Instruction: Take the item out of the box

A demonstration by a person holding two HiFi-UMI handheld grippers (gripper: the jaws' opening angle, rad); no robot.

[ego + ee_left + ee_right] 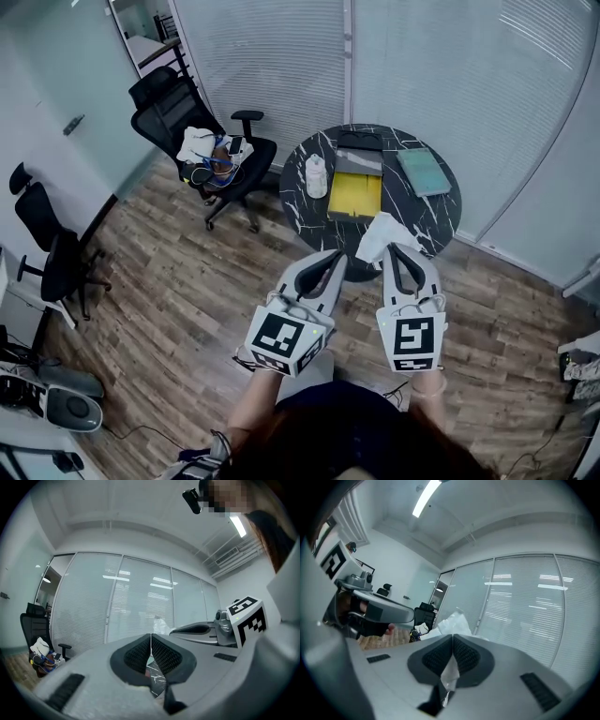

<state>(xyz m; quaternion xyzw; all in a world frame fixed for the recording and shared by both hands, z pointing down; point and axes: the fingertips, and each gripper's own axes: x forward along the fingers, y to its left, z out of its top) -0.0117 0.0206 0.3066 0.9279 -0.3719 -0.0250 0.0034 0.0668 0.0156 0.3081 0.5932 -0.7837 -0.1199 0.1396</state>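
Observation:
An open box [354,195] with a yellow inside lies on the round black marble table [292,197]. In the head view my right gripper [392,247] hovers over the table's near edge, shut on a crumpled white plastic-wrapped item [378,234] that sticks out past its tips. The right gripper view shows the same white wrap [449,620] pinched between the shut jaws of the right gripper [453,639]. My left gripper [334,255] hangs beside it, shut and empty. In the left gripper view the left gripper [150,637] has its pads pressed together, and the white item [161,625] shows beyond.
A greenish flat pad [422,172] and a white bottle-like thing [317,175] lie on the table beside the box. A black office chair [192,131] piled with belongings stands to the left, another chair [52,248] further left. Glass walls with blinds stand behind the table.

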